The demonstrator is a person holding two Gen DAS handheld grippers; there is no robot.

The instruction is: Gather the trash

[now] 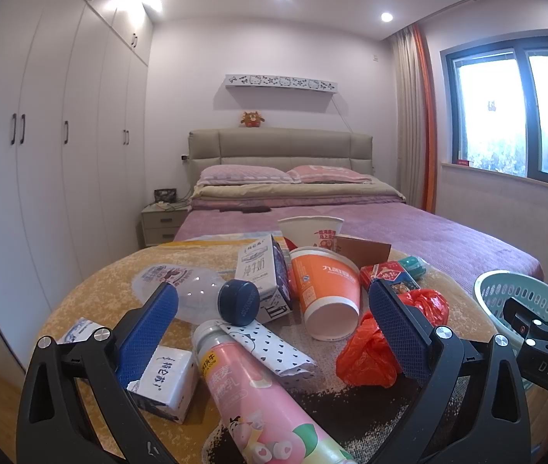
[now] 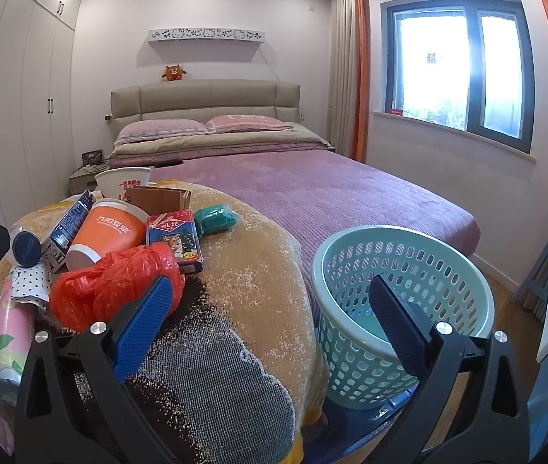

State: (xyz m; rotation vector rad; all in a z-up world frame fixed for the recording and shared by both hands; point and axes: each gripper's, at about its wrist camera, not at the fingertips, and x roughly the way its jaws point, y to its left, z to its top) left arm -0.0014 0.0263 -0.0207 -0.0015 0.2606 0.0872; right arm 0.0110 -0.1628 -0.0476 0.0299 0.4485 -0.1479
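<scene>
Left wrist view: left hand-held gripper spread wide, empty, over trash pile on blanket.
Pink bottle: lying between its fingers.
Right hand-held gripper: released, empty.
Basket: beside bed.

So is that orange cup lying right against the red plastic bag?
Touching. In the right wrist view the red plastic bag bulges up over the lower edge of the tipped orange cup, no gap between them.
</scene>
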